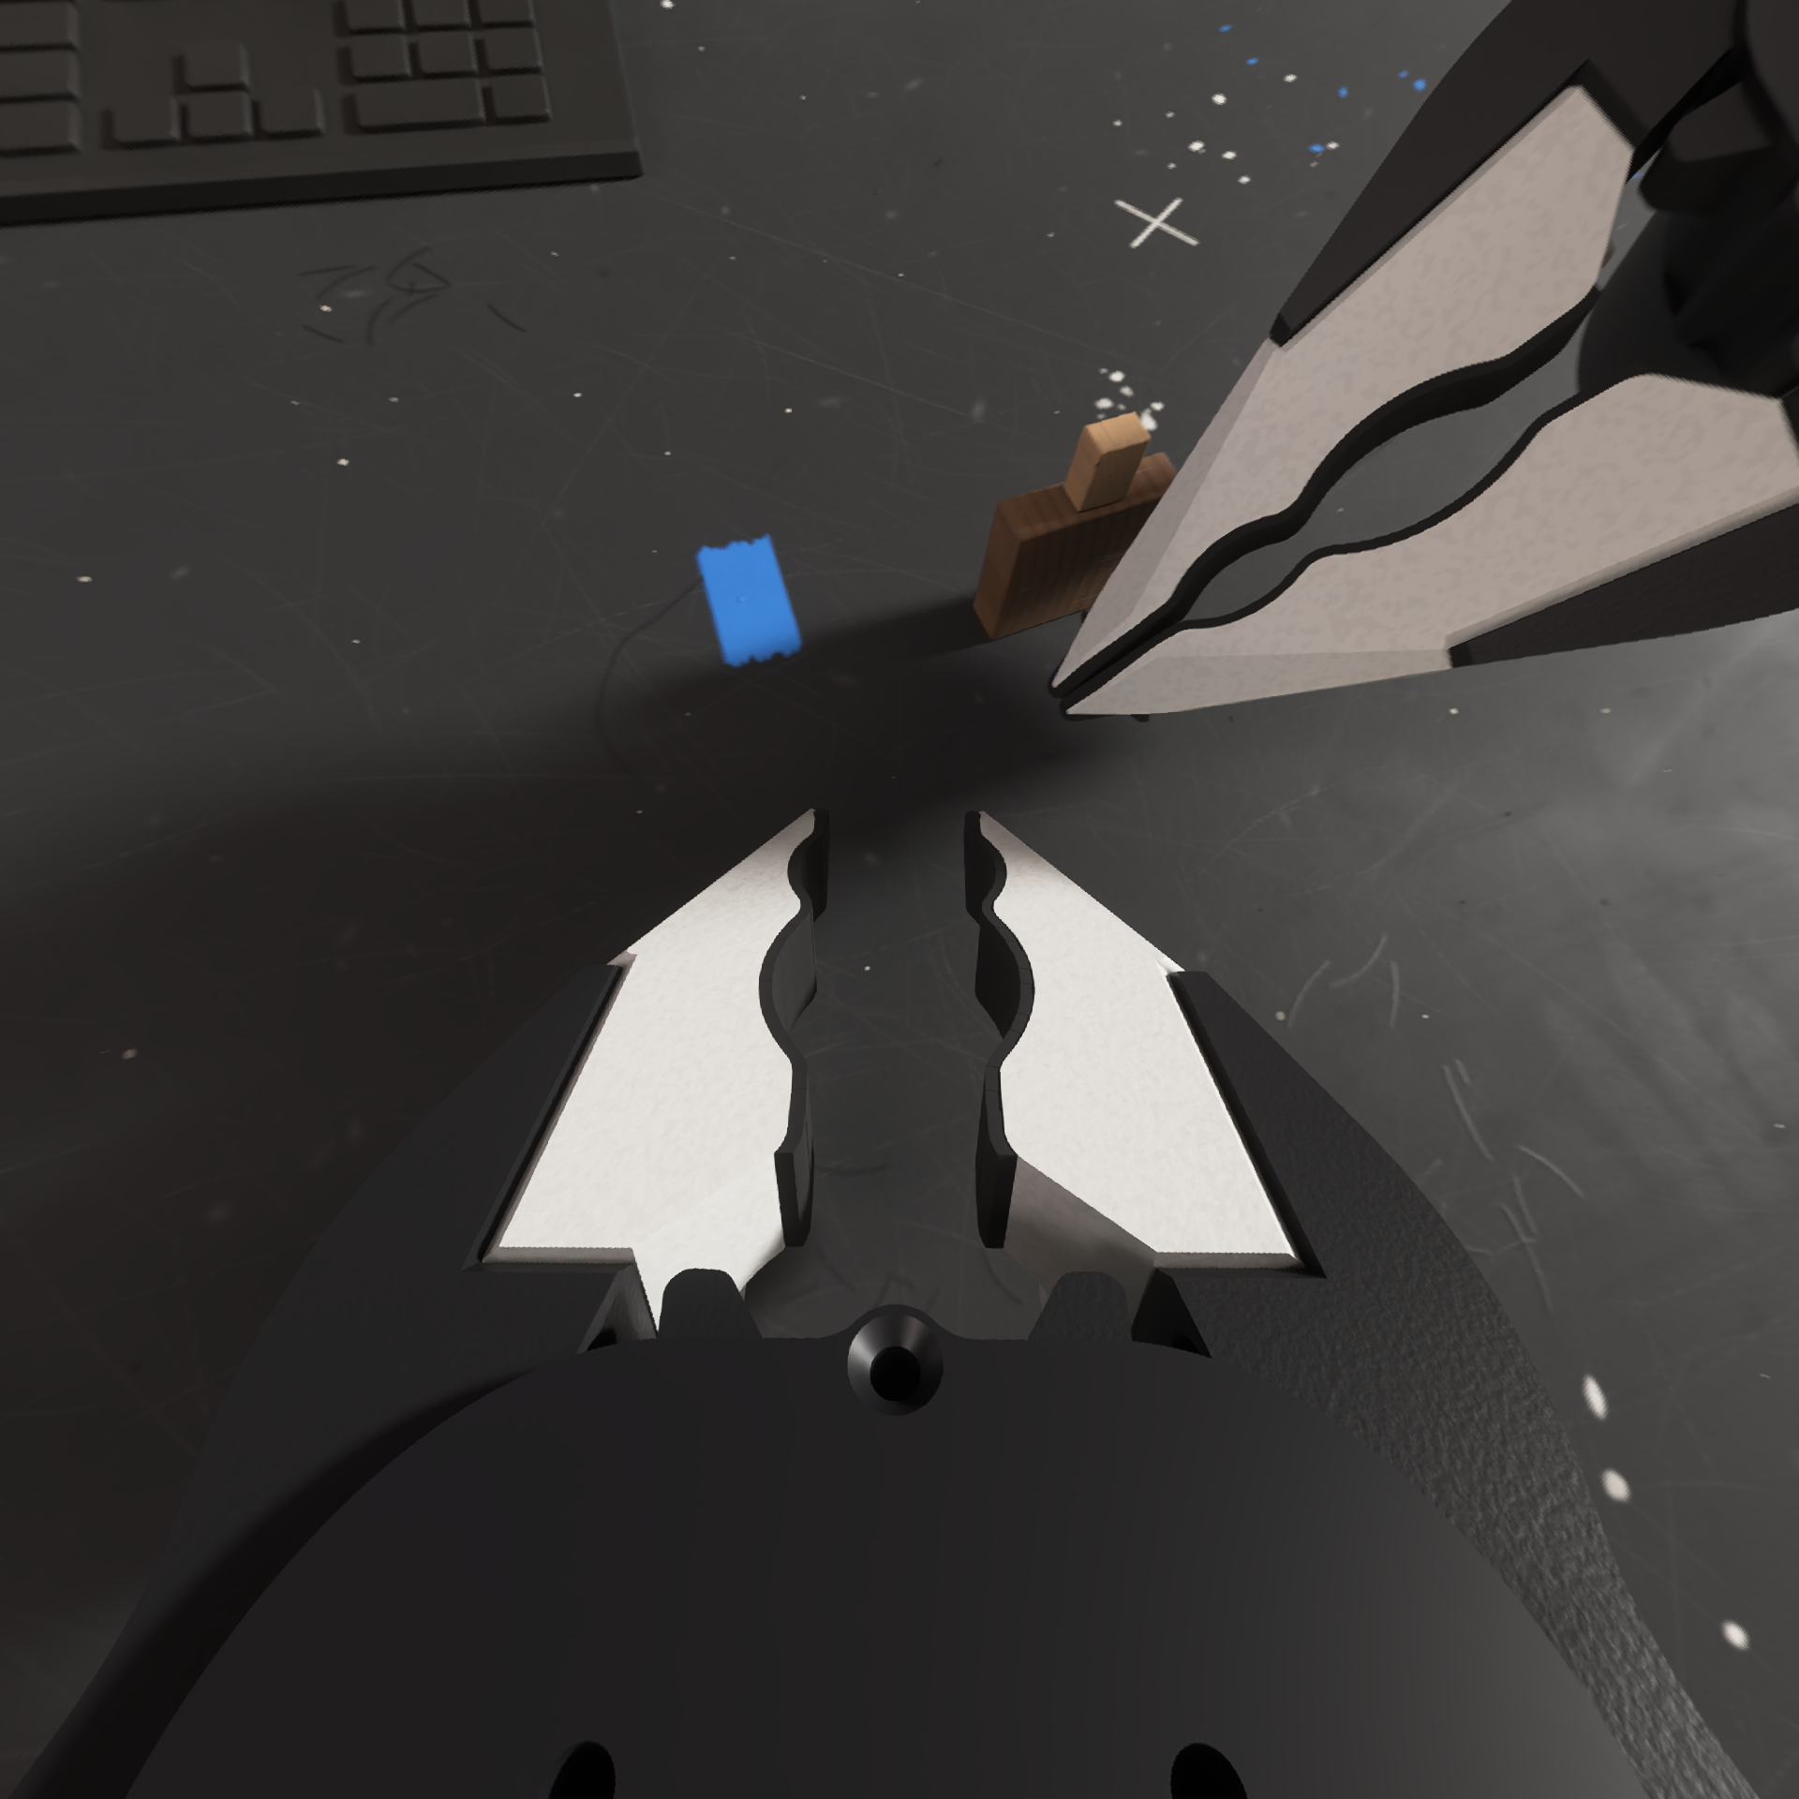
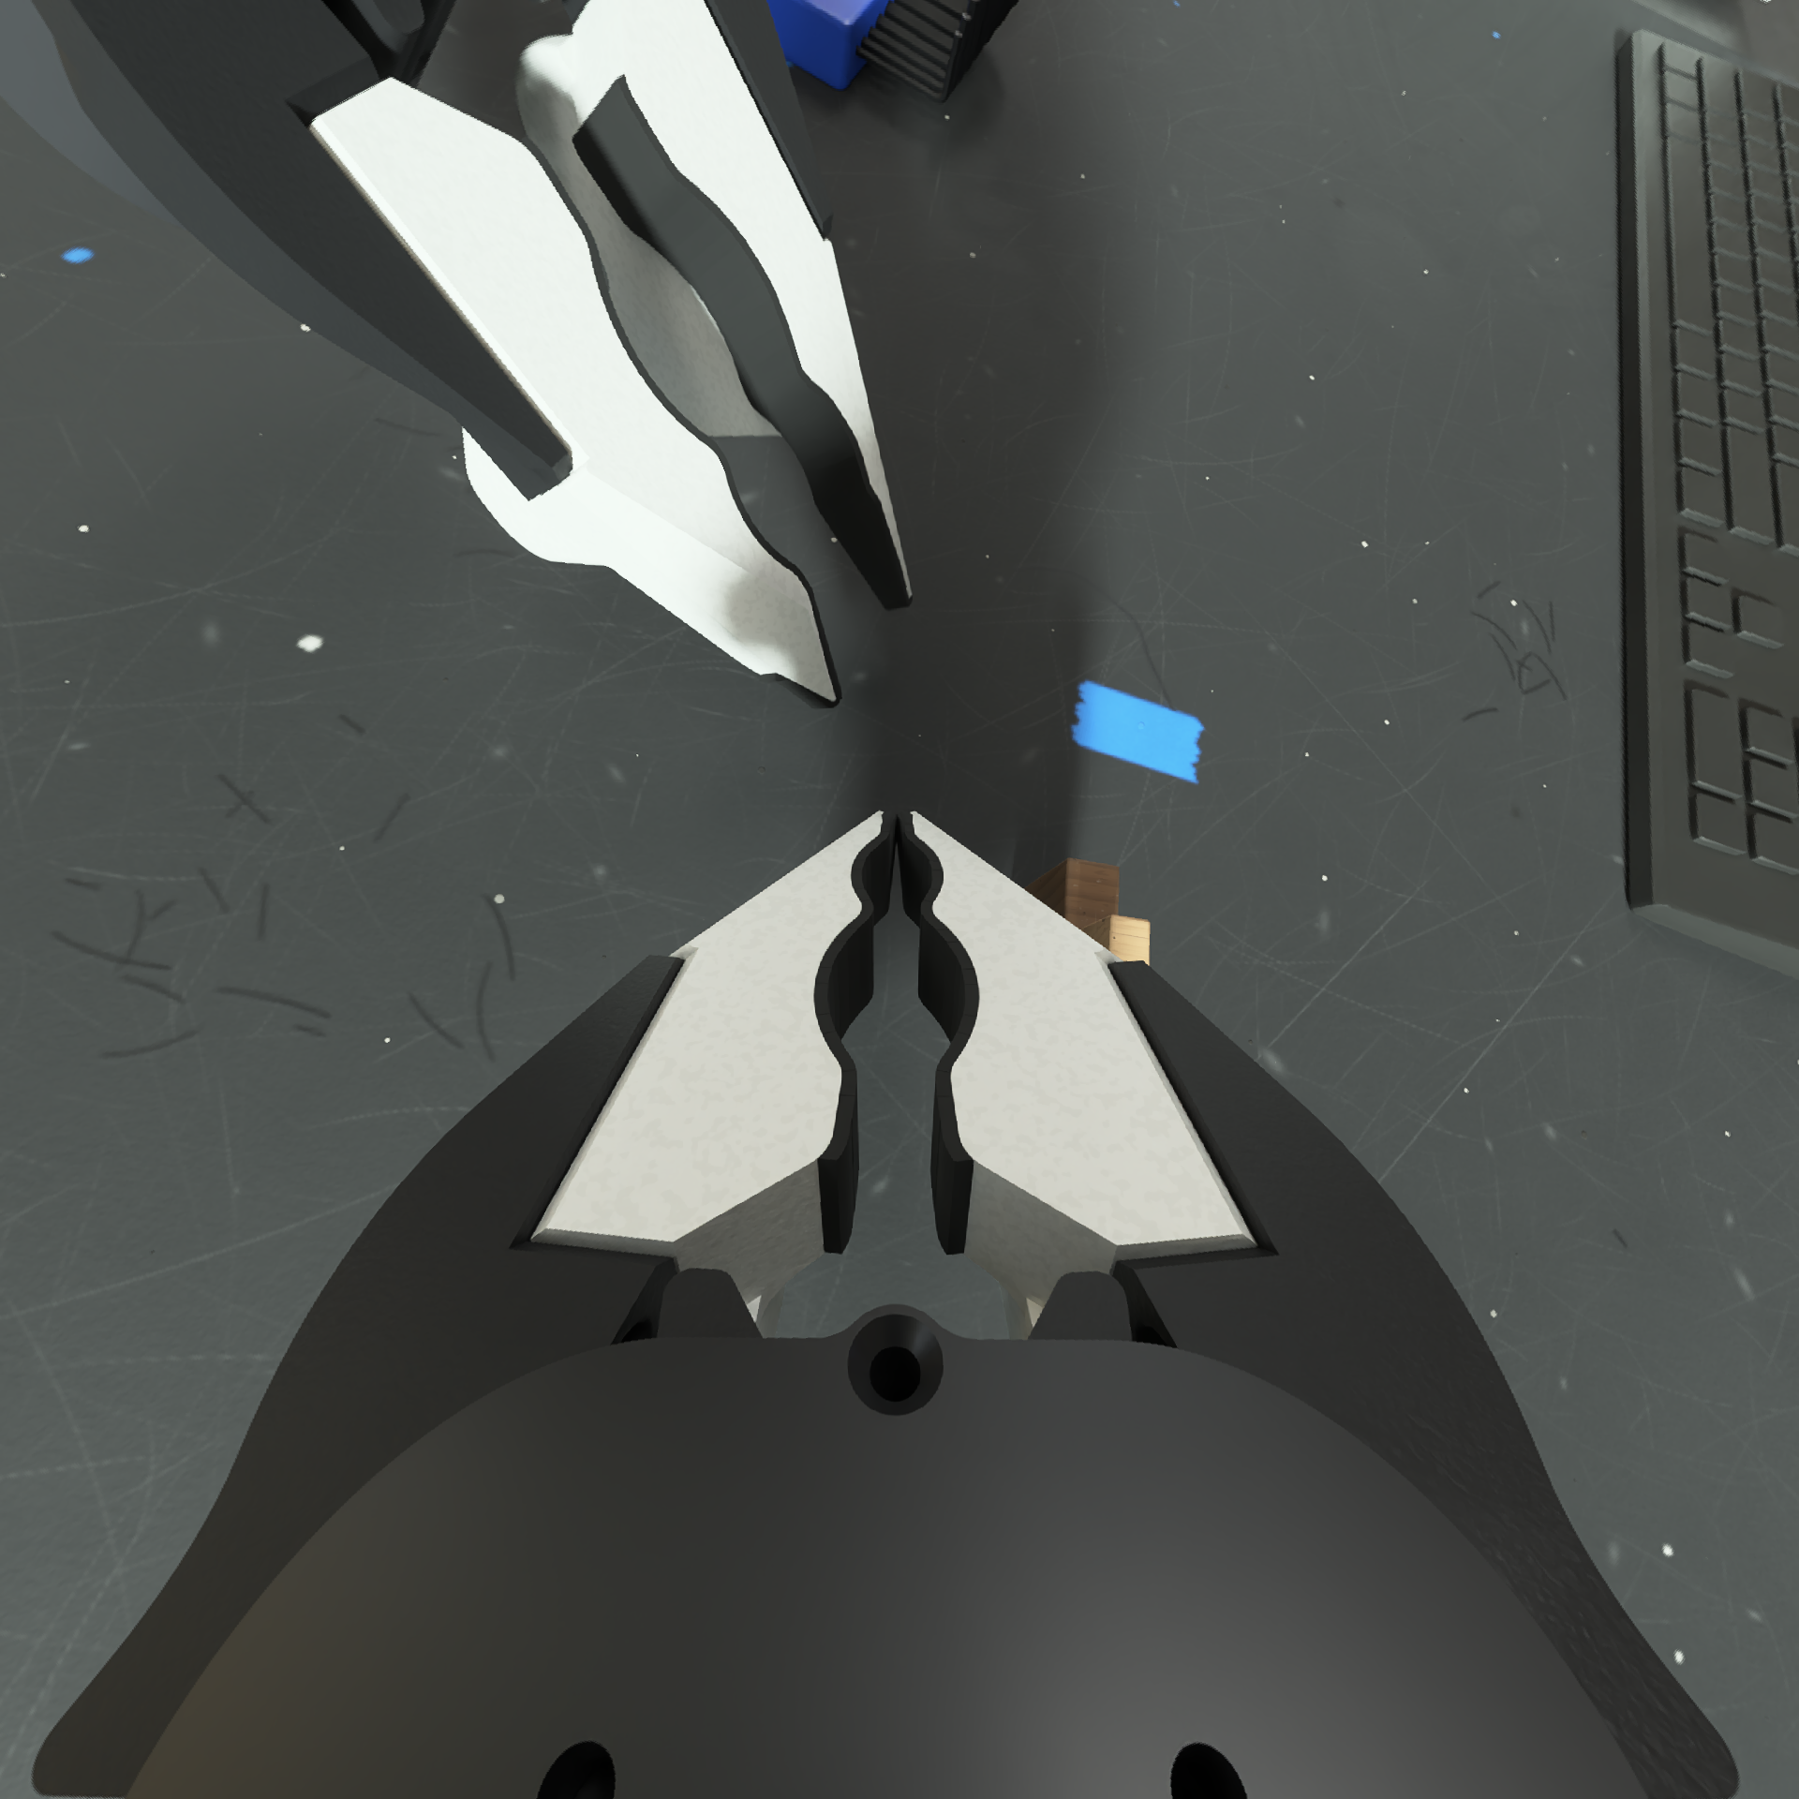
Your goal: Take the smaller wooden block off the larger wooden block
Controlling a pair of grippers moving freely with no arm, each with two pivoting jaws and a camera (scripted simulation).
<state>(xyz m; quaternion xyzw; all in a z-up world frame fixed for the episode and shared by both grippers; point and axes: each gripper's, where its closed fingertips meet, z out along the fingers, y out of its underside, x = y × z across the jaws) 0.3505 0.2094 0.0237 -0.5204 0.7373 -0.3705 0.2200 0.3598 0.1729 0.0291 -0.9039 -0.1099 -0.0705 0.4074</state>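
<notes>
A small light wooden block (image 1: 1105, 467) stands on a larger dark wooden block (image 1: 1051, 560) on the dark table, right of centre in the left wrist view. My left gripper (image 1: 896, 823) is open and empty, short of the blocks and to their left. My right gripper (image 1: 1061, 696) comes in from the upper right, shut on nothing, its tips just in front of the larger block. In the right wrist view my right gripper (image 2: 896, 818) is shut; its right finger hides most of the larger block (image 2: 1085, 886) and the smaller block (image 2: 1129, 939). The left gripper (image 2: 866, 647) shows ahead, open.
A blue tape patch (image 1: 748, 604) lies on the table left of the blocks; it also shows in the right wrist view (image 2: 1137, 730). A dark keyboard (image 1: 292, 97) lies at the far left, and at the right edge in the right wrist view (image 2: 1723, 487). A blue-and-black box (image 2: 876, 34) sits at the top there.
</notes>
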